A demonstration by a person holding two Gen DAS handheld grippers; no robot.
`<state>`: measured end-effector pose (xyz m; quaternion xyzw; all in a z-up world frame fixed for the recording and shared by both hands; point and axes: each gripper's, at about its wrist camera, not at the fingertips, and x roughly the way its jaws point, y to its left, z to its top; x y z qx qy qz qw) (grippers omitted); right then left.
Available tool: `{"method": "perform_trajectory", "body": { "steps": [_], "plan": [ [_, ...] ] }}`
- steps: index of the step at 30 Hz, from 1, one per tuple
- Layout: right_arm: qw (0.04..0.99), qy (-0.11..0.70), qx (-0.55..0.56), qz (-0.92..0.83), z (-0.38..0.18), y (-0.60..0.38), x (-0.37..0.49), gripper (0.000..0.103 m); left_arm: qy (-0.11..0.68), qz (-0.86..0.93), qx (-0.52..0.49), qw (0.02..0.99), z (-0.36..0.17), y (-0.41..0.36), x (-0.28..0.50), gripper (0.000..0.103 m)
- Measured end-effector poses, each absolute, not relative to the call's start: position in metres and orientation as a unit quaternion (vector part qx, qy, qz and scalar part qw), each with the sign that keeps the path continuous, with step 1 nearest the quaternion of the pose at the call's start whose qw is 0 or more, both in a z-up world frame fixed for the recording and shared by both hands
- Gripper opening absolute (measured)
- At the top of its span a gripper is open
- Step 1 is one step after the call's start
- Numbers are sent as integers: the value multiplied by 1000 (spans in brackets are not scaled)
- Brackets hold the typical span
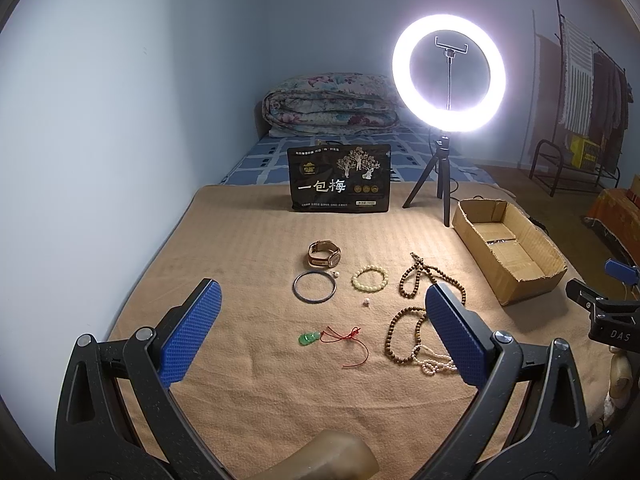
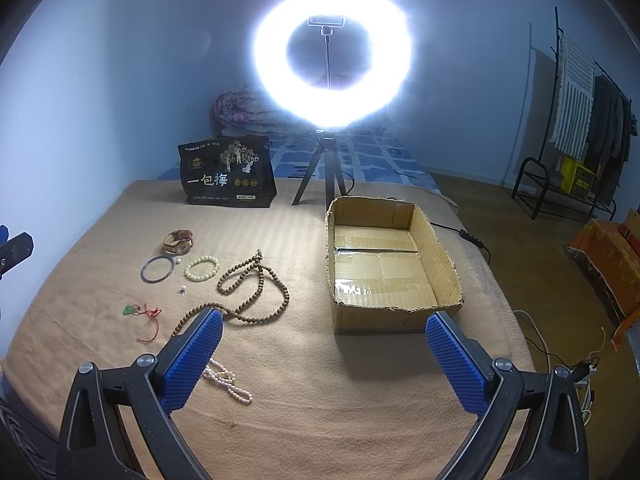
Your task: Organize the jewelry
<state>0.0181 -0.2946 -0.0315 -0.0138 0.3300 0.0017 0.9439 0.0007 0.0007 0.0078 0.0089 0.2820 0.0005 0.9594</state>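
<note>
Both grippers are hovering spread and empty: left gripper (image 1: 322,332), right gripper (image 2: 324,360). Jewelry is lying loose on the blanket (image 1: 280,400); cardboard box (image 2: 436,252) is sitting empty. Risk: pearl necklace (image 2: 228,384) is possibly tangling with the wooden bead strand (image 2: 256,292), dragging it along.

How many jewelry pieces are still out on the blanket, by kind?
Watch: 1
Metal bangle: 1
Pale bead bracelet: 1
Loose white beads: 2
Jade pendant on red cord: 1
Brown bead strand: 1
Pearl strand: 1
Total: 8
Cardboard box: nothing inside.
</note>
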Motion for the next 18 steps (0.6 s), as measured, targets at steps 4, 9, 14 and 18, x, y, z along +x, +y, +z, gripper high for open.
{"method": "perform_trajectory", "body": {
  "steps": [4,9,14,18],
  "plan": [
    [944,330,-13,2,-31,-294,18,103,282,0,8,959,9,2,1,103],
    [944,330,-13,2,-31,-294,18,103,282,1,9,959,7,0,0,103],
    [944,330,-13,3,-30,-293,18,103,282,1,9,959,7,0,0,103],
    [944,330,-13,3,-31,-293,19,103,282,1,9,960,7,-1,0,103]
  ]
}}
